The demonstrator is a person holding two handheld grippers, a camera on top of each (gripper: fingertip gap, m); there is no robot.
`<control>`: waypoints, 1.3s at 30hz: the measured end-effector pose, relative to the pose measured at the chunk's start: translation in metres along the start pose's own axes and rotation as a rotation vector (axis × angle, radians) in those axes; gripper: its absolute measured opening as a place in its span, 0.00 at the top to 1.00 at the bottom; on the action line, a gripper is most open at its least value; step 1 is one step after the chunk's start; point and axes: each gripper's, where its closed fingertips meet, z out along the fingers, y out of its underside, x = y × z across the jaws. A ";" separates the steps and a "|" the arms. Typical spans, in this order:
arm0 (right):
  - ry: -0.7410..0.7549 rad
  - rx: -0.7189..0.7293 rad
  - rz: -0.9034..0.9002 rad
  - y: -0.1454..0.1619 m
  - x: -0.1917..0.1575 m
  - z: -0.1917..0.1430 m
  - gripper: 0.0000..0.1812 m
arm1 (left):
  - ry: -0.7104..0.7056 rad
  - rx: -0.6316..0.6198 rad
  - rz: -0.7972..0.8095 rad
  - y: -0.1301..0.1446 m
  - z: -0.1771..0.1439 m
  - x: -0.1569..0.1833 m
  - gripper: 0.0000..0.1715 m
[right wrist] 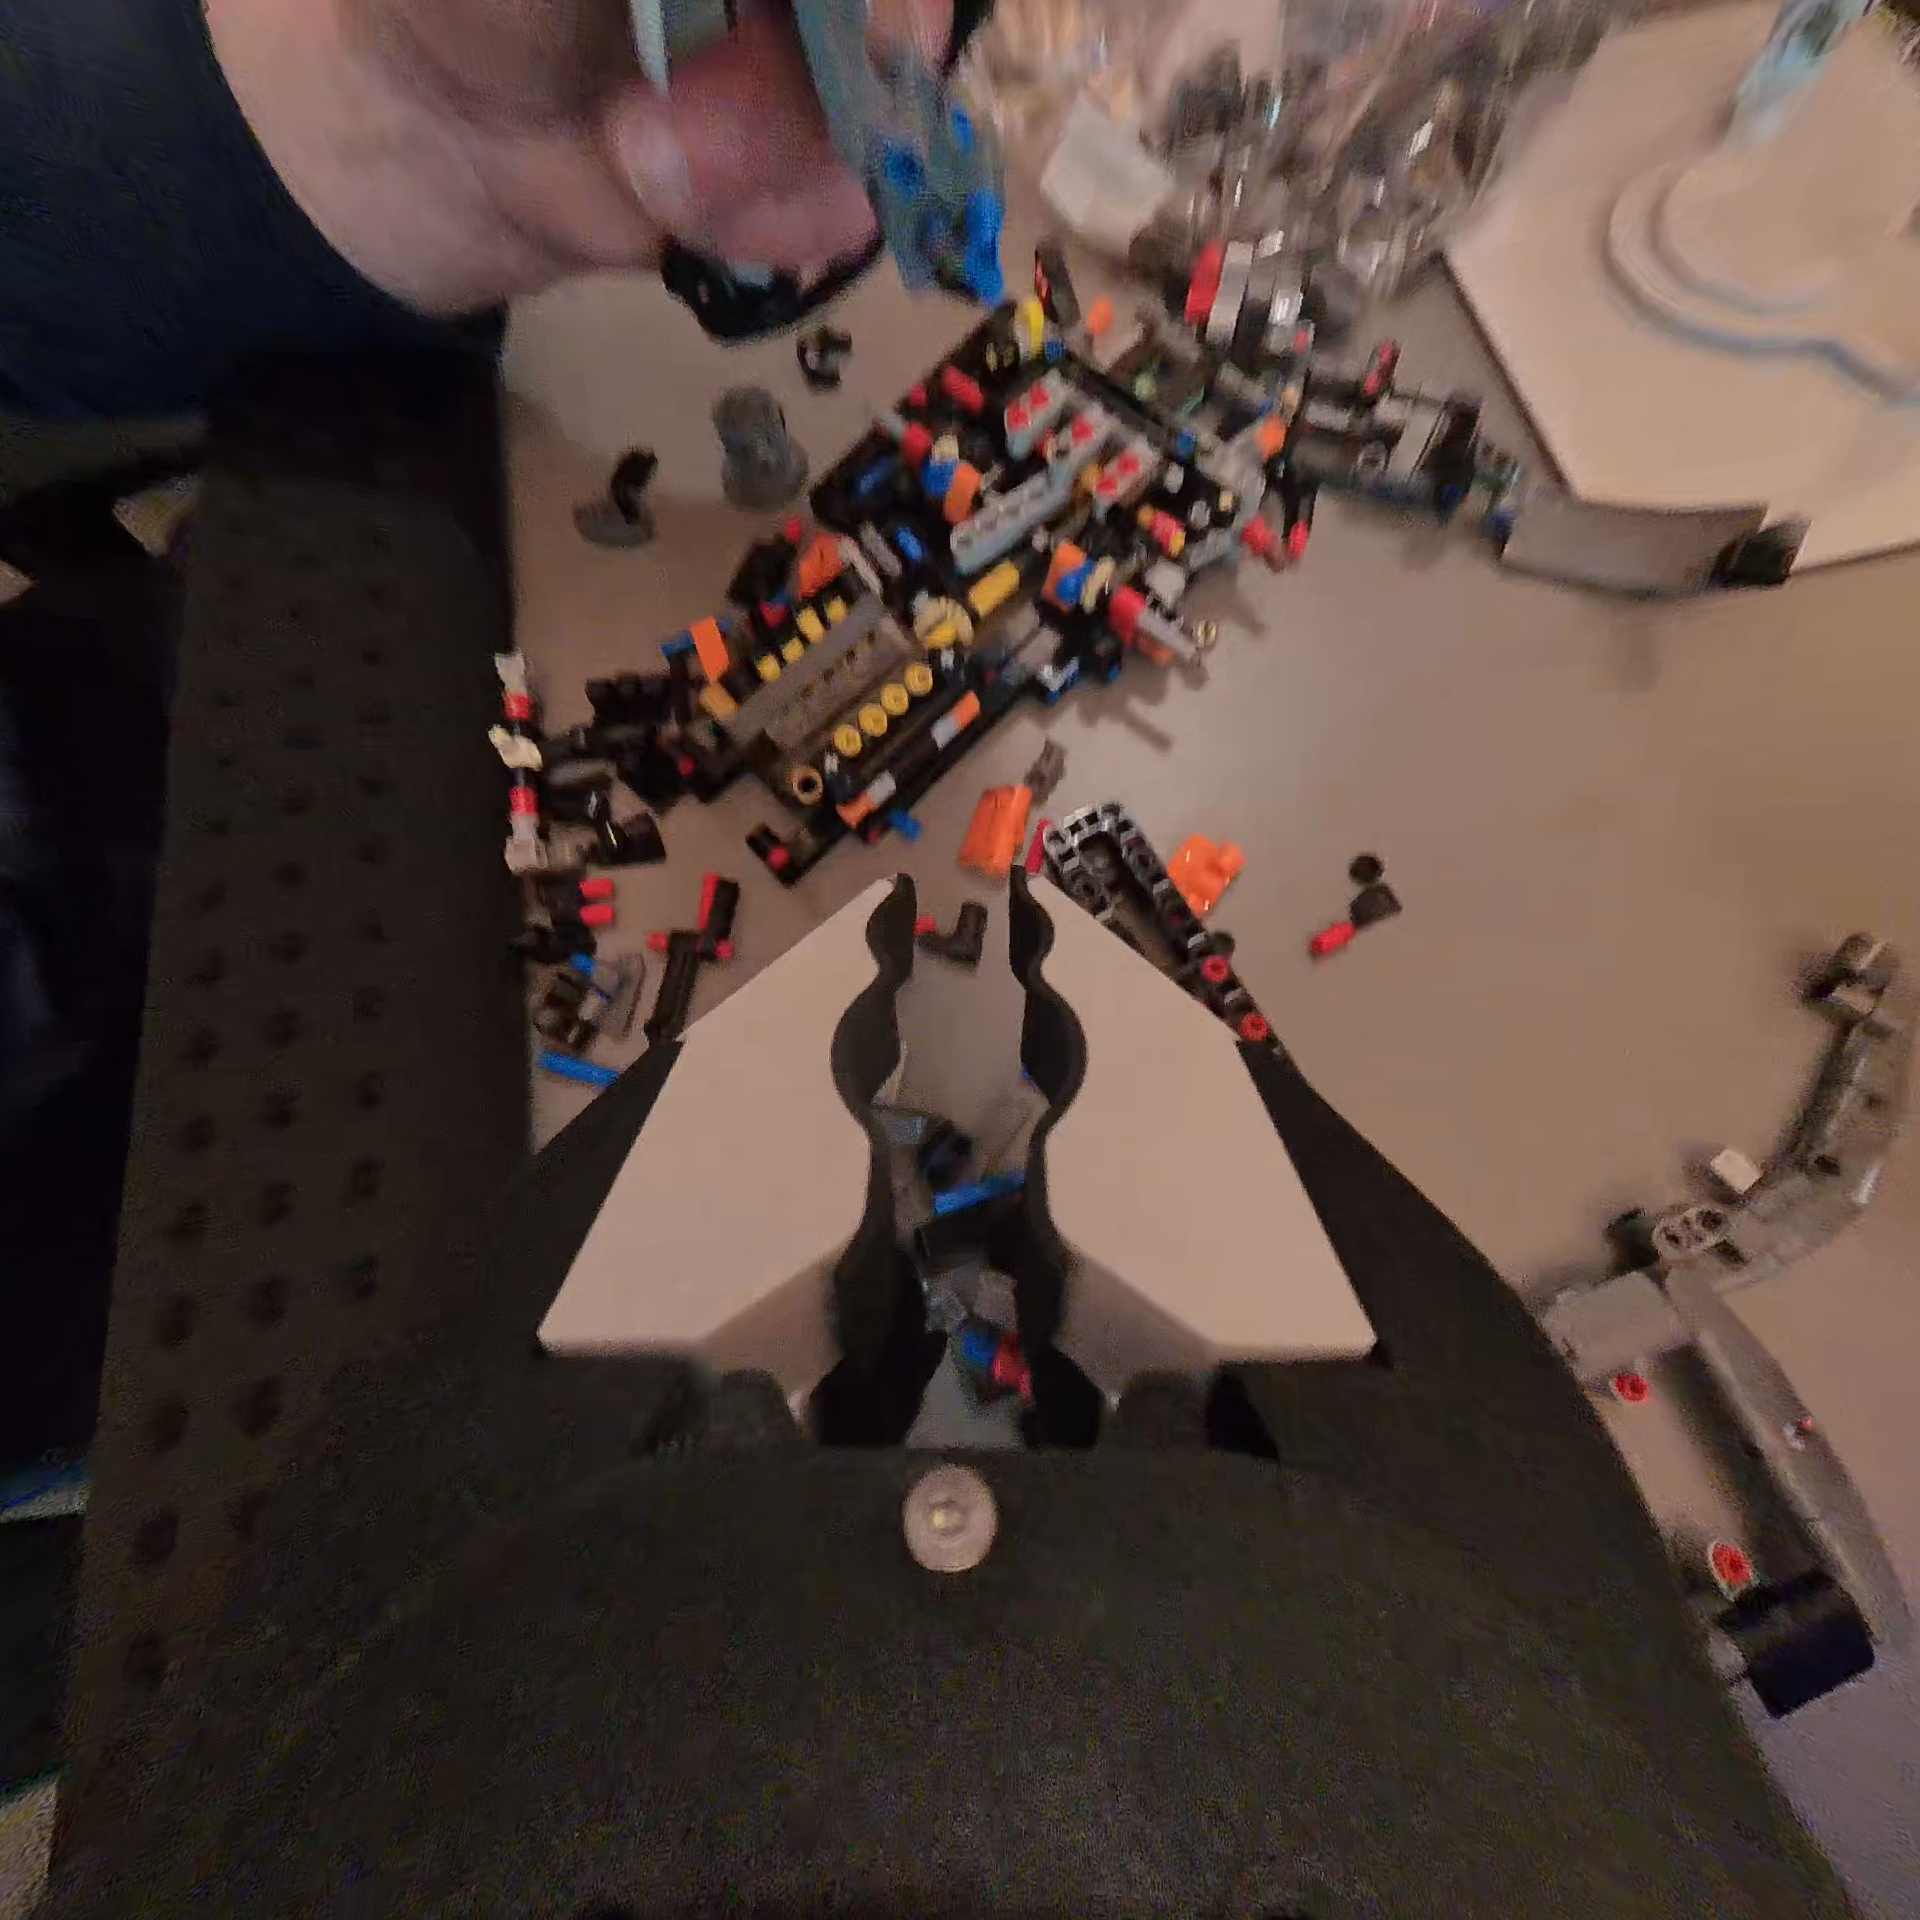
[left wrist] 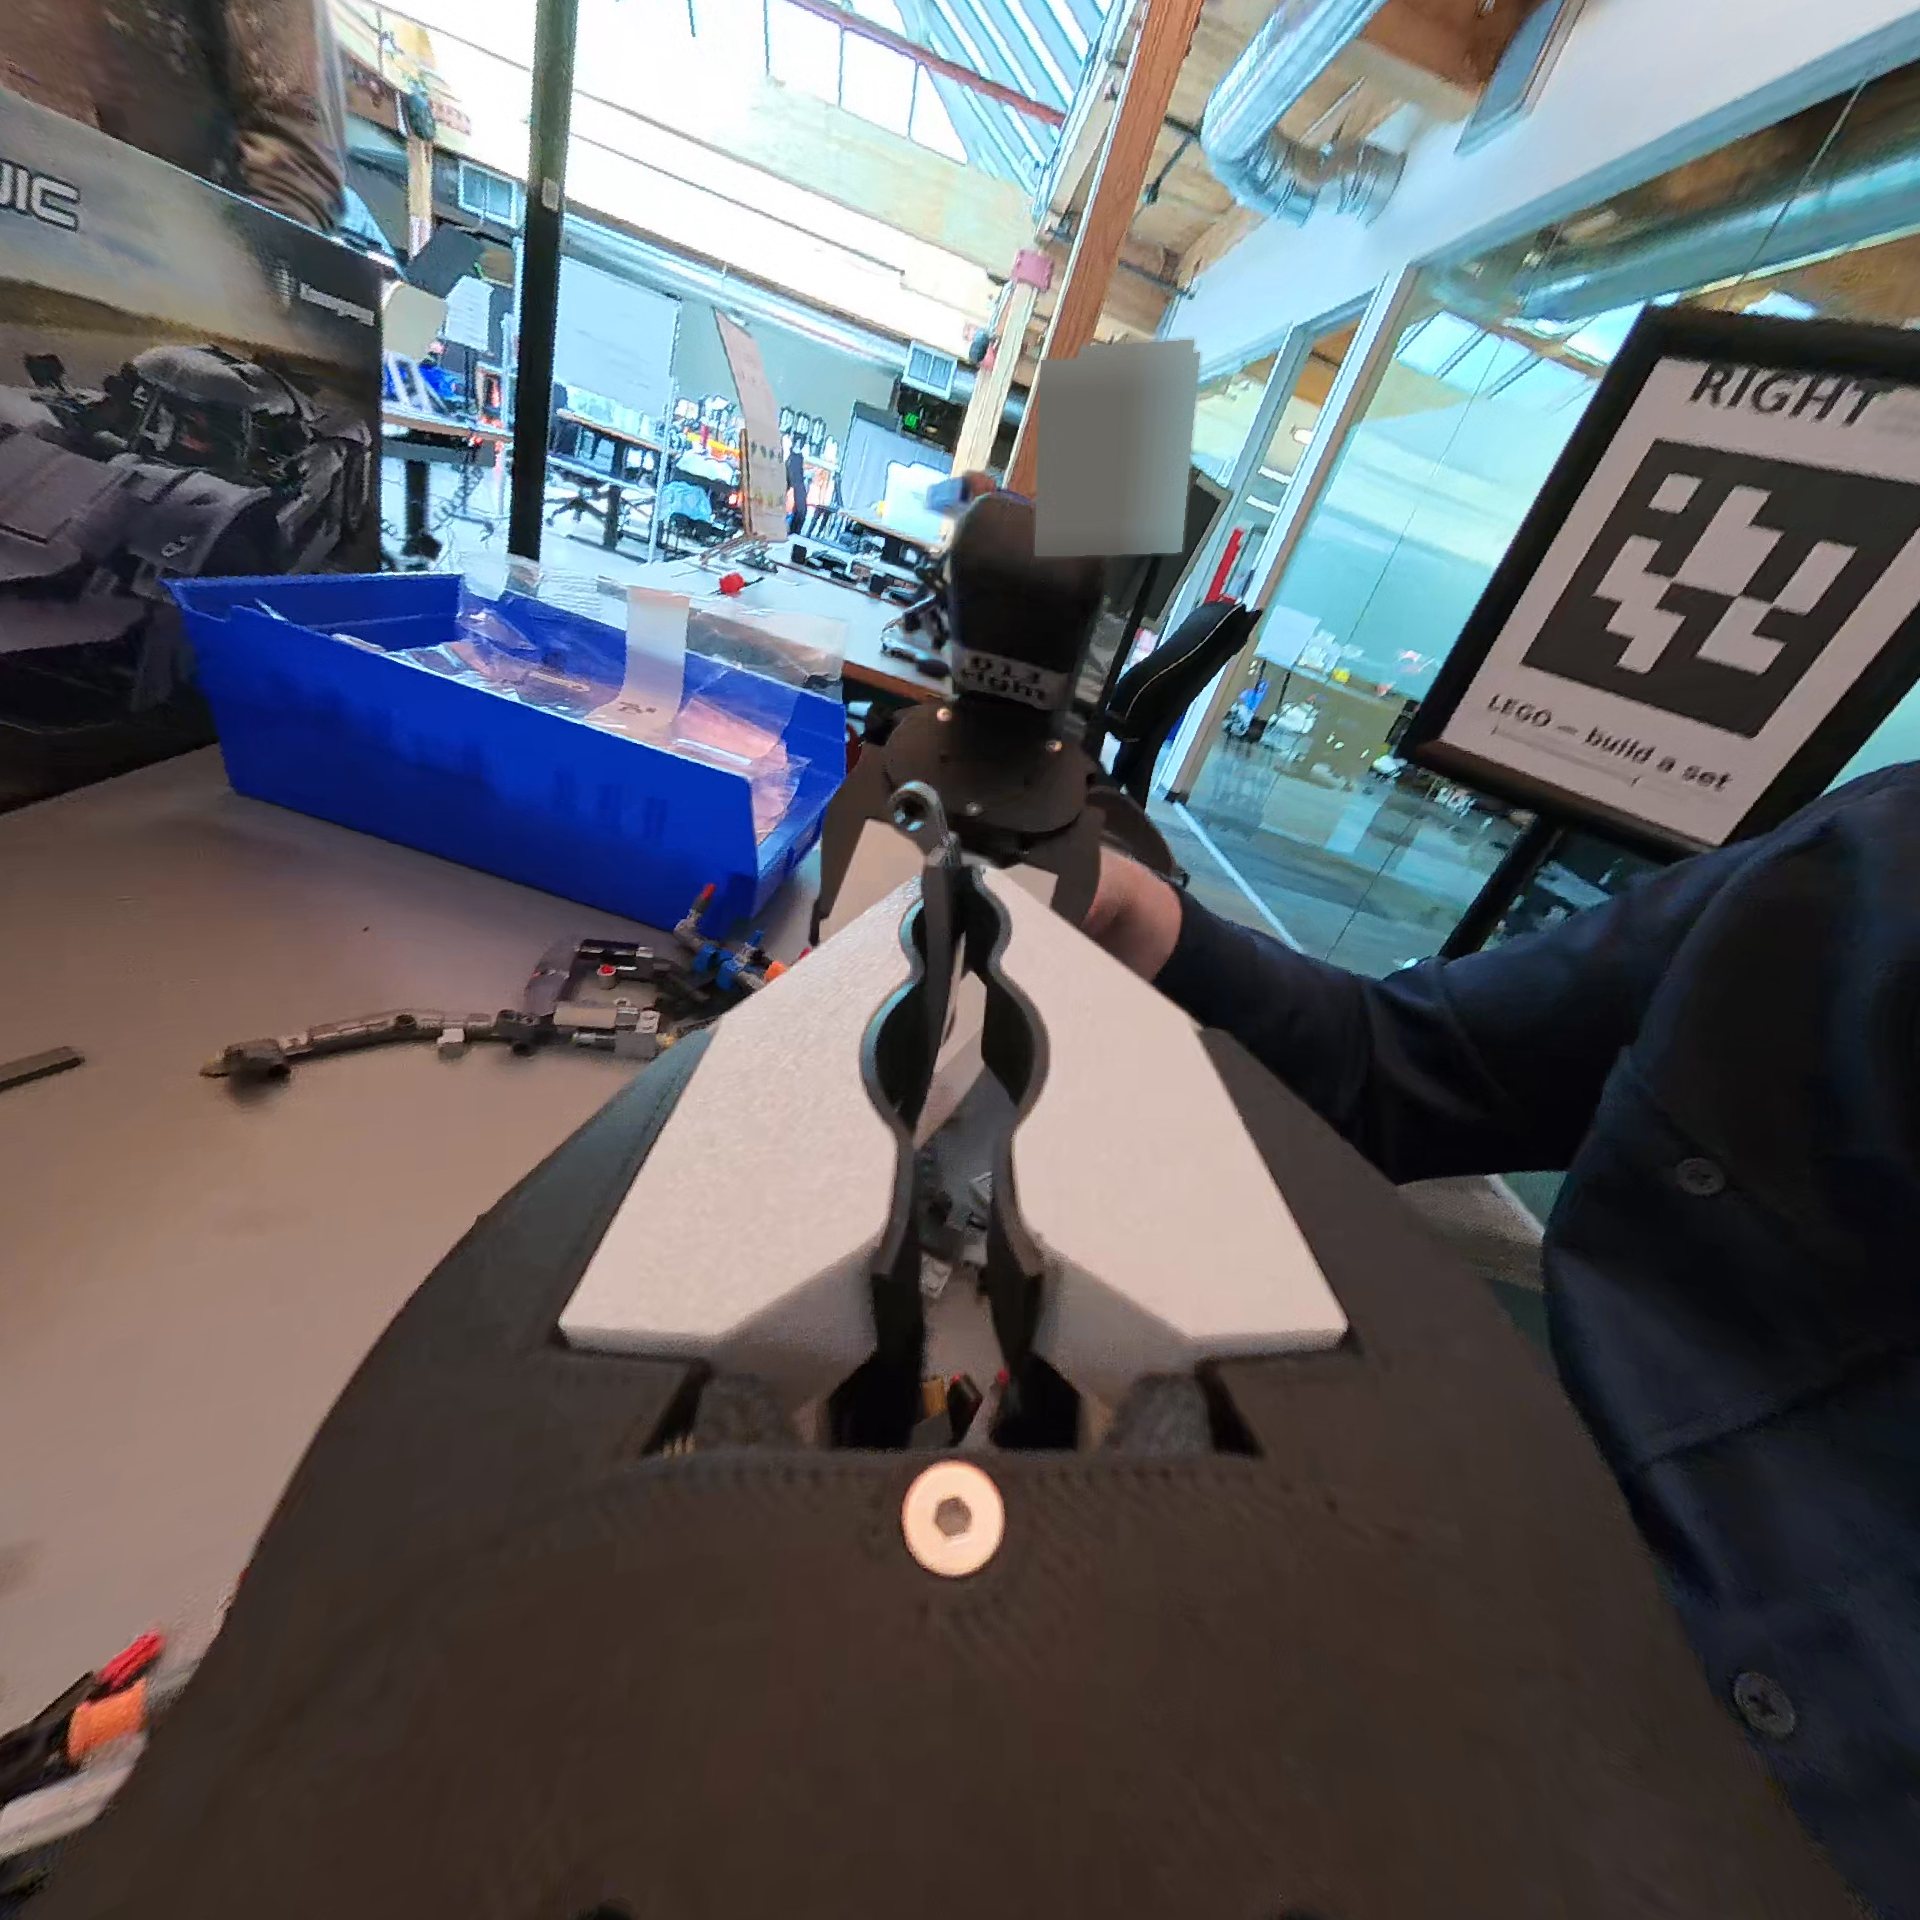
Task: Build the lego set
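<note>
My left gripper [left wrist: 951, 883] is shut on a thin grey lego piece with a ring end [left wrist: 920, 808], held up in the air. My right gripper [left wrist: 956, 916] faces it just beyond, jaws spread to either side of the piece, held by a hand [left wrist: 1132, 909]. In the right wrist view my right gripper [right wrist: 962, 889] is open and empty, above the table. Below it lie a small black elbow piece [right wrist: 961, 930] and the large multicoloured lego chassis [right wrist: 1039, 582]. A blurred hand [right wrist: 520, 156] and a grey-blue lego part [right wrist: 914, 156] show at the top.
A blue bin [left wrist: 499, 748] with plastic bags stands at the back left, the set's box [left wrist: 177, 468] behind it. A curved grey lego assembly [left wrist: 436, 1029] lies on the table; it also shows in the right wrist view [right wrist: 1818, 1143]. A black beam [right wrist: 1143, 904], orange pieces [right wrist: 997, 826] and a framed marker sign [left wrist: 1704, 582] are nearby.
</note>
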 end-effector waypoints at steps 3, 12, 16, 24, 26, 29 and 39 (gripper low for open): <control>0.009 0.160 -0.046 -0.040 -0.011 -0.004 0.87 | 0.024 0.037 -0.040 -0.001 0.005 -0.001 1.00; 0.078 0.339 -0.080 -0.087 -0.011 0.010 0.96 | 0.075 0.071 -0.081 0.000 0.018 0.006 1.00; -0.058 0.397 -0.019 -0.089 -0.022 0.000 0.97 | 0.072 0.058 -0.081 0.000 0.013 0.005 0.98; -0.170 0.431 0.041 -0.086 -0.026 -0.011 0.98 | 0.066 -0.001 -0.114 0.006 0.009 0.002 0.96; -0.169 0.450 0.054 -0.087 -0.024 -0.015 0.98 | 0.047 -0.008 -0.130 0.009 0.007 -0.004 0.94; -0.158 0.517 0.086 -0.092 -0.016 -0.026 0.98 | 0.042 -0.051 -0.122 0.017 0.009 -0.003 0.93; -0.105 0.601 0.095 -0.096 -0.005 -0.038 0.98 | 0.025 -0.092 -0.079 0.028 0.028 0.001 0.85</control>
